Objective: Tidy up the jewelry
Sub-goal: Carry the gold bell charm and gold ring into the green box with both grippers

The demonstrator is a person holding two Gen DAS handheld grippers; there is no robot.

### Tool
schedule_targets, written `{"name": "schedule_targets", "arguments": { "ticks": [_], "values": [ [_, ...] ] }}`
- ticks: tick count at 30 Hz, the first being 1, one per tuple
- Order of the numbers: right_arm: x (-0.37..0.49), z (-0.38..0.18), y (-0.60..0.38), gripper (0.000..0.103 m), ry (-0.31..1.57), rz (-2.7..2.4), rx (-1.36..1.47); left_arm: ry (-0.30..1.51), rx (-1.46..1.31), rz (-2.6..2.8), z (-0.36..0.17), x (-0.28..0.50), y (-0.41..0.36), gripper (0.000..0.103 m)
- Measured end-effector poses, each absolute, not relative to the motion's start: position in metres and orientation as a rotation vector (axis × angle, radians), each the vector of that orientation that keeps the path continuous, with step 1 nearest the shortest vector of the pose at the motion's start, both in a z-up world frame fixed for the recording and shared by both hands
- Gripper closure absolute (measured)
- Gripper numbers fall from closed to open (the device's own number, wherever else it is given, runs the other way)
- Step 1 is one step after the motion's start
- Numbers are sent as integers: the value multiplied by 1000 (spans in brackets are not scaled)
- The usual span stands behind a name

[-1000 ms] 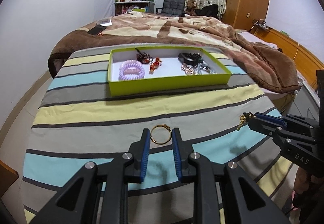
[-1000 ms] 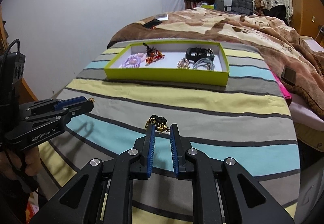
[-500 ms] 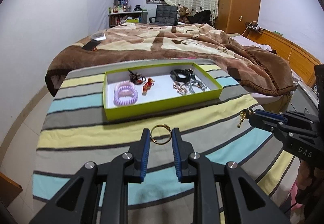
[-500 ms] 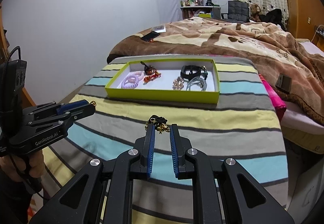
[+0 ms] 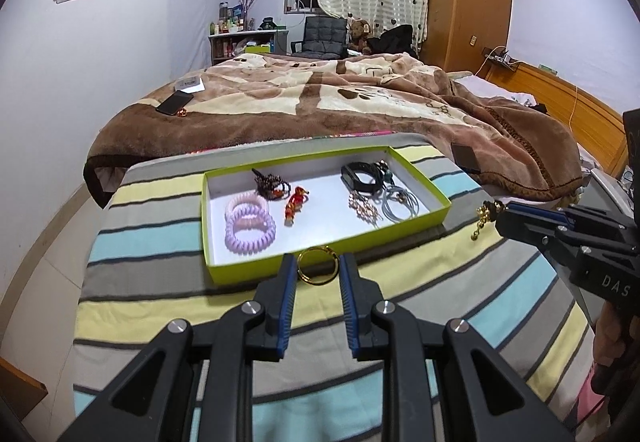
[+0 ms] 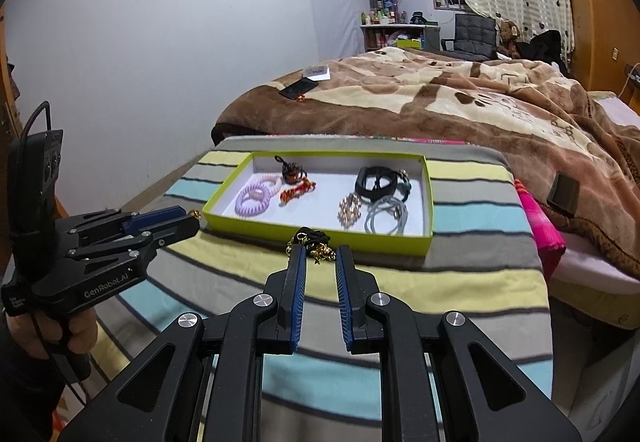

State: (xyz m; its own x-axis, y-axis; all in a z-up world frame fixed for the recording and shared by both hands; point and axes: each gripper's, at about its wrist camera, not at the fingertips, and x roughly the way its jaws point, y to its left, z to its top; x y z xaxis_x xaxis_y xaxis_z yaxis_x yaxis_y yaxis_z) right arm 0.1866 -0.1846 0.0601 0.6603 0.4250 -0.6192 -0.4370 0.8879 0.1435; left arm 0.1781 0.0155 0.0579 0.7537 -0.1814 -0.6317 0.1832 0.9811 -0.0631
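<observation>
We are working over a striped cloth (image 5: 168,238) at the bed's (image 5: 320,94) foot; ahead of both tongs a green tray (image 5: 320,262) is holding hair ties (image 5: 250,226) and bracelets; left tongs (image 5: 318,272) are clasping a gold ring (image 5: 316,270); right tongs (image 6: 320,256) are pinching a black-and-gold chain (image 6: 316,242).

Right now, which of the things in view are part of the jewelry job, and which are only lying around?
Part of the job:
- gold ring, held by the left gripper
- black-and-gold charm piece, held by the right gripper
- green tray
- purple coil bands
- grey hair ties

Lying around:
- phone on the brown blanket
- teddy bear
</observation>
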Motion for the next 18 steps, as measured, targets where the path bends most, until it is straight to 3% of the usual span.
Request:
{"name": "schedule_targets", "arguments": {
  "ticks": [18],
  "values": [
    [260, 37, -164, 87, 760, 500, -1, 747, 7, -196, 35, 249, 23, 80]
  ]
}}
